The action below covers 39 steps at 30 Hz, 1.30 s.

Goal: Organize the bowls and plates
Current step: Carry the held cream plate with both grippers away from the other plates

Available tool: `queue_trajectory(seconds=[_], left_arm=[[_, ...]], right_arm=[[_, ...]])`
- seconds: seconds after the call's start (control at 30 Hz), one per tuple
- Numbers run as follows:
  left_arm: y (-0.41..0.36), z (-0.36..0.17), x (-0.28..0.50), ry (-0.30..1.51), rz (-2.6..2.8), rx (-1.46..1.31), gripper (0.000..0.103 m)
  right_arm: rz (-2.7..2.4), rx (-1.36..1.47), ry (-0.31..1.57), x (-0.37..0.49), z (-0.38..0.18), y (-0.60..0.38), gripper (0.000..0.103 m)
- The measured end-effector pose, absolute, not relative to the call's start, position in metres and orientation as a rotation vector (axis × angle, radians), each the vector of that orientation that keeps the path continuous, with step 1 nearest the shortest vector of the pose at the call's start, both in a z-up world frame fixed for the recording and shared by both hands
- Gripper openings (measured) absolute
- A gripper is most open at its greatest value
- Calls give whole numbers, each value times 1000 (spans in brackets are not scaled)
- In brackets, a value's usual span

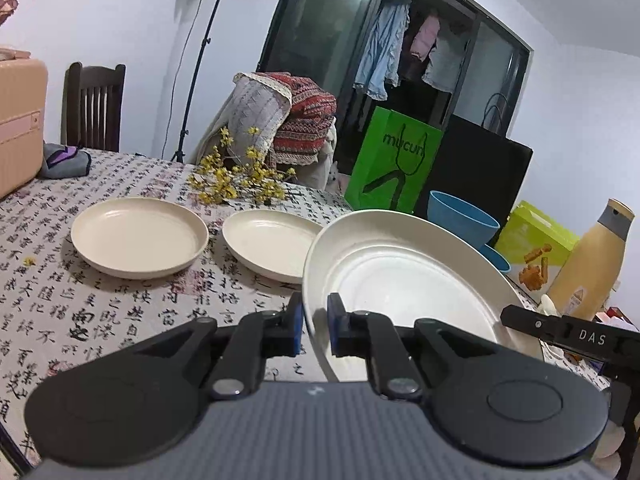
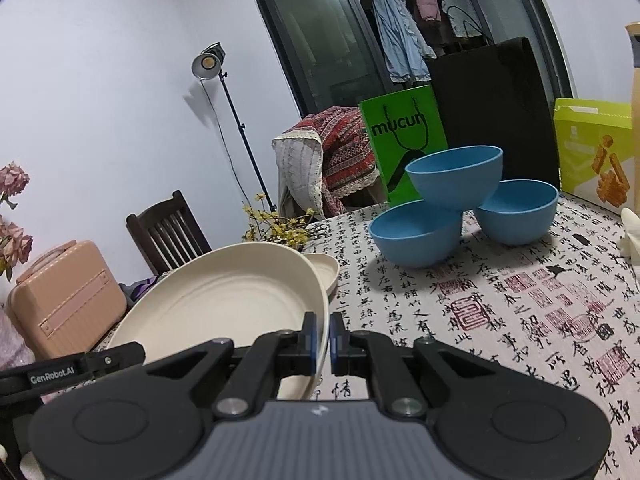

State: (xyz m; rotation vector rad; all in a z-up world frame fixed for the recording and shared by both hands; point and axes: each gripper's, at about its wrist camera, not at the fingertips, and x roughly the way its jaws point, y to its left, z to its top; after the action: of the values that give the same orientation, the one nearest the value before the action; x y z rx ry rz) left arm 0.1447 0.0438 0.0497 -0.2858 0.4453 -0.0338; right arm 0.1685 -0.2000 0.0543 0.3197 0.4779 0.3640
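Gripping one smooth, round cream plate point(image 1: 400, 280) by opposite rims, both tools point(image 1: 316, 322) point(image 2: 323, 342) clamped.

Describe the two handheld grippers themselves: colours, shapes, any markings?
Both match: the left gripper and right gripper have black linkage arms with silver pivot bolts, round black discs either side, a ribbed grey body and blue finger pads. White lettering shows on black side bars: "DAS" in the left view, "GenRobot.AI" in the right view.

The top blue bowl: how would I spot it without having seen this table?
Find the green bag behind the table. In front sit three blue bowls; the top blue bowl is perched on the other two, the only one off the cloth.
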Motion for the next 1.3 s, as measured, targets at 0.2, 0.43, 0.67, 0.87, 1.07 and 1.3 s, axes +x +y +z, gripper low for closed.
queue_trajectory(seconds=[0.2,0.43,0.67,0.87,1.07,1.3], left_arm=[[35,44,145,459,-53,-282,12],[26,36,147,478,-74,-280,12],[19,27,149,504,-87,-278,12],[13,19,153,530,-98,-269,13],[7,11,157,555,-107,-262,13],[1,3,163,583,-110,-257,13]], right_arm=[[347,326,478,163,48,-210,6],[333,333,487,161,42,-222,6],[320,338,504,161,34,-230,6],[307,349,526,162,24,-238,6],[295,356,549,165,15,-244,6],[287,367,573,168,5,-249,6]])
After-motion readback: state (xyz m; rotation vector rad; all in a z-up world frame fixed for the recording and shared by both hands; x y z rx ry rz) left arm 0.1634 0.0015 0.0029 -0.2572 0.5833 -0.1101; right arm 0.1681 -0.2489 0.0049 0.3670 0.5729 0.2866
